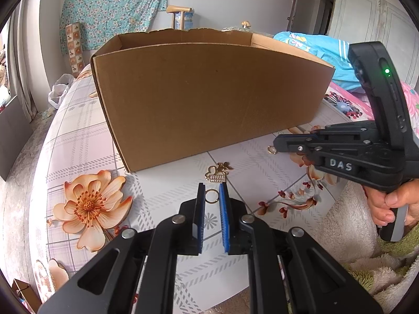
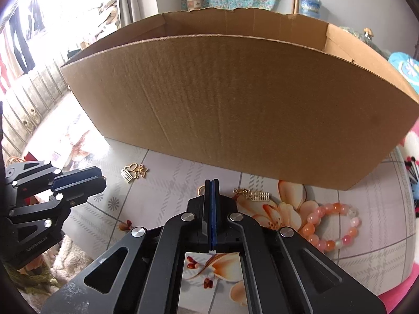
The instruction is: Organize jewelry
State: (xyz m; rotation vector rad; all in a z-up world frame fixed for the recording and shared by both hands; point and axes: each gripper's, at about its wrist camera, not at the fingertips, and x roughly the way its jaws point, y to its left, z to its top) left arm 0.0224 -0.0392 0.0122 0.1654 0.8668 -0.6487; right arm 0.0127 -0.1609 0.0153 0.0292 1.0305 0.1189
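Observation:
My left gripper (image 1: 212, 188) points down at the flowered tablecloth (image 1: 86, 136), its blue pads closed on a small gold ring (image 1: 211, 196). Just beyond it lies a gold charm cluster (image 1: 218, 174) with a butterfly and a comb-like piece, also seen in the right wrist view as the charm cluster (image 2: 133, 174). My right gripper (image 2: 211, 182) is shut, pads together, and a second gold ring (image 2: 201, 189) lies against its left side; I cannot tell whether it is pinched. To its right lie a gold chain with a comb-like charm (image 2: 252, 195) and a pink-orange bead bracelet (image 2: 332, 225).
A large open cardboard box (image 1: 209, 99) stands right behind the jewelry. A hand (image 1: 392, 204) holds the right gripper (image 1: 275, 147). The left gripper (image 2: 103, 181) shows at the left of the right wrist view. A fluffy cloth (image 1: 348, 235) lies at the near right, and blue fabric (image 1: 322, 49) behind the box.

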